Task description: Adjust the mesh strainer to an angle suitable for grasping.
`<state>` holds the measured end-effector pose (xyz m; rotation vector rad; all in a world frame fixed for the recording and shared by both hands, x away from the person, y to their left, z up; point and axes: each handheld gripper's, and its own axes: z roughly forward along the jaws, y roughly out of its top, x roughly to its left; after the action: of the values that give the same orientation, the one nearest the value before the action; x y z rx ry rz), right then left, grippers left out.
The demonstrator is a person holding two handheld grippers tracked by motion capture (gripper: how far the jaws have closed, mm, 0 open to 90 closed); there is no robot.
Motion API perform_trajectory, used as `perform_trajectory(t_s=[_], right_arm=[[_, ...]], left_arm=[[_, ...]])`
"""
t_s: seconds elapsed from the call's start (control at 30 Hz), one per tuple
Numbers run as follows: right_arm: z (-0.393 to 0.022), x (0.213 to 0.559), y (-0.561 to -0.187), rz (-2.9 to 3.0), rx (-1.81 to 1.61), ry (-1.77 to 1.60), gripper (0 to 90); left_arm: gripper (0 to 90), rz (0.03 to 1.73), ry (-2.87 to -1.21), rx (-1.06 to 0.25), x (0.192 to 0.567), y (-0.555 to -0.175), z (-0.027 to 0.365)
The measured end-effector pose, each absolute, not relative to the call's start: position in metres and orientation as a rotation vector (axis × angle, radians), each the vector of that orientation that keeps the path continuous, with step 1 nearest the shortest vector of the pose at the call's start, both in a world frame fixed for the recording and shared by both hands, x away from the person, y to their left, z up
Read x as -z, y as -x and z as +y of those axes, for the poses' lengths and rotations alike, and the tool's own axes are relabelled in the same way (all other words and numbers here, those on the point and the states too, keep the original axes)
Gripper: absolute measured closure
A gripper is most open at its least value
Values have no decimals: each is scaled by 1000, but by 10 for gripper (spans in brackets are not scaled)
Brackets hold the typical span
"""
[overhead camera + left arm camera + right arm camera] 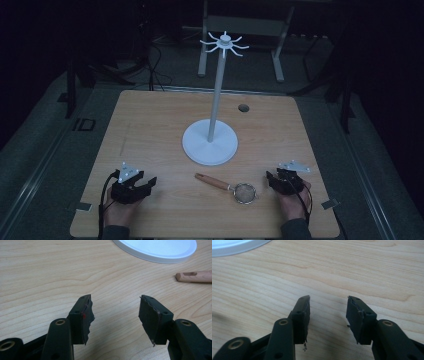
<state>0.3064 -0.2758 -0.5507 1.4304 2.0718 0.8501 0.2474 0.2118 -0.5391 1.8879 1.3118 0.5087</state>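
Observation:
A small mesh strainer (244, 192) with a wooden handle (212, 181) lies on the wooden table (150, 130) near its front edge. Behind it stands a tall white hook stand (216, 100) on a round white base (210, 142). My left gripper (149, 184) rests at the front left, held by a hand, jaws open and empty. In the left gripper view the gripper (115, 305) points at bare wood, with the handle tip (193, 276) at the right and the base (155, 248) beyond. My right gripper (270, 178) sits just right of the strainer, open, nothing between its jaws (328, 305).
A small dark round hole (243, 108) marks the table's back right. Grey floor and a metal frame (240, 30) lie beyond the far edge. Small clips (84, 206) sit at the front corners.

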Motion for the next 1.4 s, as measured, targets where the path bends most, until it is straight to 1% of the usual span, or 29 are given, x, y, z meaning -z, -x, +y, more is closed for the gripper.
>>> perform_trajectory(t_s=[0.07,0.13,0.23,0.57,0.9,1.03,1.4], right_arm=[[-271,546,-304,2100,-824,-1382,573],[-271,546,-304,2100,-824,-1382,573],[-260,532,-298,2152,-796,-1274,600],[-240,520,-295,2225,-816,-1147,598],[-218,507,-299,2324,-795,-1010,608],[-207,505,-305,2395,-804,-949,630],[-188,496,-314,2484,-759,-874,626]], left_arm=[[443,1309,-1888,-513,539,-247,212],[443,1310,-1886,-515,538,-247,212],[447,1316,-1867,-522,538,-246,213],[447,1317,-1870,-528,538,-245,213],[448,1314,-1873,-524,539,-246,211],[448,1315,-1869,-518,539,-246,212],[448,1315,-1864,-514,539,-246,213]])
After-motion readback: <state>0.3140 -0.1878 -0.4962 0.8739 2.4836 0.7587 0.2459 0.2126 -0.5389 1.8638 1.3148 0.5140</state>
